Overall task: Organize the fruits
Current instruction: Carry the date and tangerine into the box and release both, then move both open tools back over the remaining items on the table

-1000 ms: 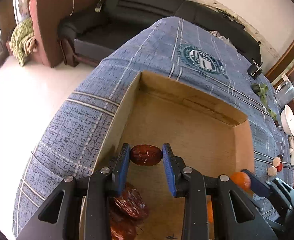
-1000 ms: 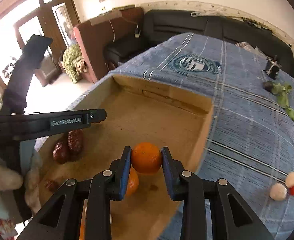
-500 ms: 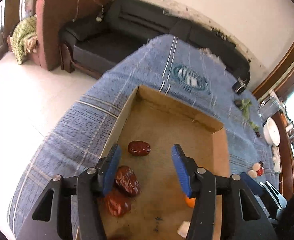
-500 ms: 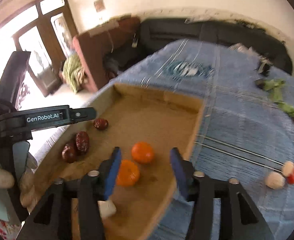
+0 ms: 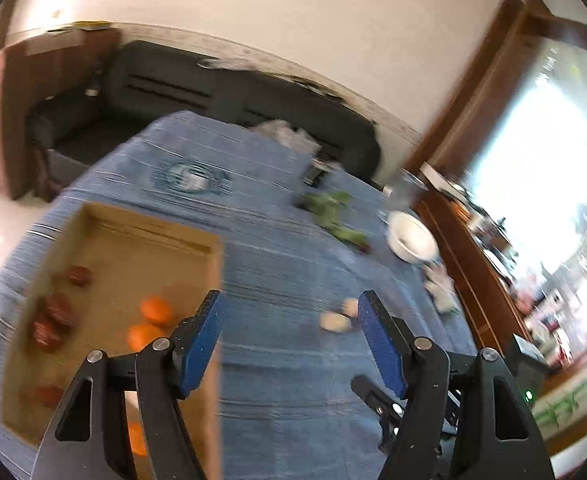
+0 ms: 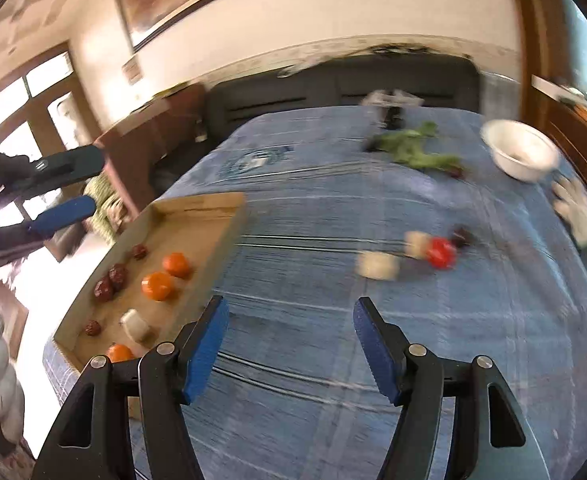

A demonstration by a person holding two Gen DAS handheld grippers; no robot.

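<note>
Left wrist view: left gripper [image 5: 291, 338] spread wide, empty, above blue tablecloth [image 5: 285, 264]. Cardboard box [image 5: 213, 280] at left held oranges [image 5: 155, 310] and dark red fruits [image 5: 59, 308].

Right wrist view: right gripper [image 6: 289, 342] likewise spread, empty. Pale pieces [image 6: 377, 266] and red fruit [image 6: 439, 252] lay loose on cloth, well apart from box; white bowl [image 6: 521, 154] at far right.

Three oranges [image 6: 157, 285], about five dark red fruits [image 6: 103, 290], three pale pieces [image 6: 377, 265], one tomato [image 6: 440, 252].
</note>
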